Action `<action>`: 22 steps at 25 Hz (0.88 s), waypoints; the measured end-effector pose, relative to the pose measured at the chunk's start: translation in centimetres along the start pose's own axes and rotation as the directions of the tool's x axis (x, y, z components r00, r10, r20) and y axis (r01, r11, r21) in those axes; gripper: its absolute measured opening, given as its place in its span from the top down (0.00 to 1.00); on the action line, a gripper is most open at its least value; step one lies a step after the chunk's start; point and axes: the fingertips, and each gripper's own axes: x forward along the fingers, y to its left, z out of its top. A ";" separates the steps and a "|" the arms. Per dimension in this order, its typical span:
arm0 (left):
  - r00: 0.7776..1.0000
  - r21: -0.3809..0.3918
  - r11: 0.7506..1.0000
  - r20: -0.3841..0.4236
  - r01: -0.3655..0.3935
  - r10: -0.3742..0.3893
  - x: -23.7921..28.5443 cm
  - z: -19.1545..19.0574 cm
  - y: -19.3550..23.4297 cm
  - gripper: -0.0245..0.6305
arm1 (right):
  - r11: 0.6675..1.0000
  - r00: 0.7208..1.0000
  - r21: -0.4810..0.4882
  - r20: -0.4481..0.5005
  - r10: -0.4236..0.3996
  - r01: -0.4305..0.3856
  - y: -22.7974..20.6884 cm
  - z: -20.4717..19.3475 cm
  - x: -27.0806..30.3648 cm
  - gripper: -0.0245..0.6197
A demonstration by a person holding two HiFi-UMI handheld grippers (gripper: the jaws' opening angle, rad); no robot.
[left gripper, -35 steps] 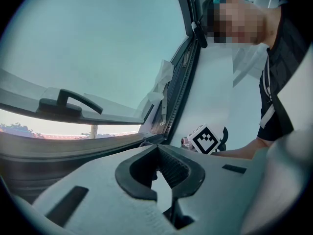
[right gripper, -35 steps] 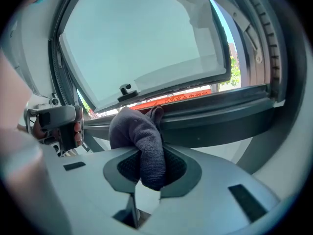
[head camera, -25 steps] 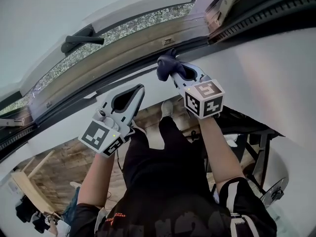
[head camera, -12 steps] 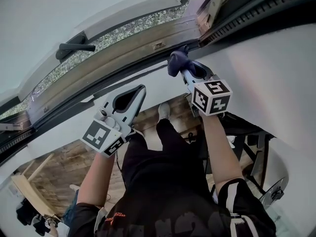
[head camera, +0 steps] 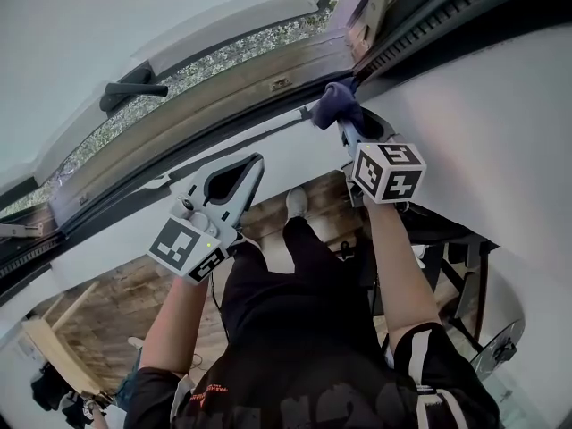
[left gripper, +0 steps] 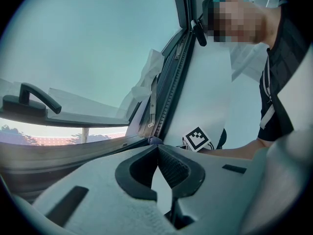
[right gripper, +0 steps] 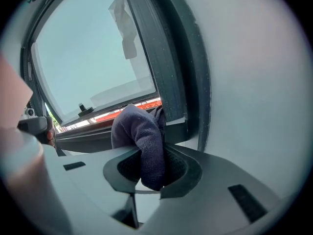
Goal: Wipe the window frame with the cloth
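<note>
1. Wiping is in hand: your right gripper (head camera: 347, 129) is clamped on the dark cloth (head camera: 334, 104).
2. The cloth bulges past the jaws at the window frame (head camera: 214, 125) corner, probably touching it, though contact is hard to confirm.
3. Next, drag it along the rail under steady pressure.
4. Your left gripper (head camera: 252, 163) hangs closed and empty, below the frame.

- Dark blue cloth (right gripper: 142, 141): lower end hidden between the jaws of the right hand-held gripper (right gripper: 149, 156); in the head view it covers that gripper's tips.
- Dark window frame (head camera: 465, 16): both ends cut off by picture edges.
- Small metal fitting (head camera: 281, 84) on wooden sill (head camera: 232, 105): too small to identify.
</note>
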 end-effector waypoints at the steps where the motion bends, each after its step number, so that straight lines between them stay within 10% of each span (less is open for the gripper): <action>1: 1.000 0.002 1.000 0.000 -0.001 0.001 -0.1 0.1 -0.1 0.93 | 1.000 1.000 0.000 0.006 -0.003 0.003 -0.1 0.1 -0.2 0.87; 14: 0.999 0.059 0.998 0.036 -0.031 0.029 -3.6 3.2 -1.0 0.93 | 0.993 0.984 -0.036 0.141 0.113 -0.109 5.4 4.2 -4.4 0.87; 22: 0.993 0.111 0.990 0.087 -0.088 0.078 -8.3 6.3 -0.8 0.93 | 0.959 0.925 -0.081 0.255 0.282 -0.270 12.7 9.6 -7.7 0.87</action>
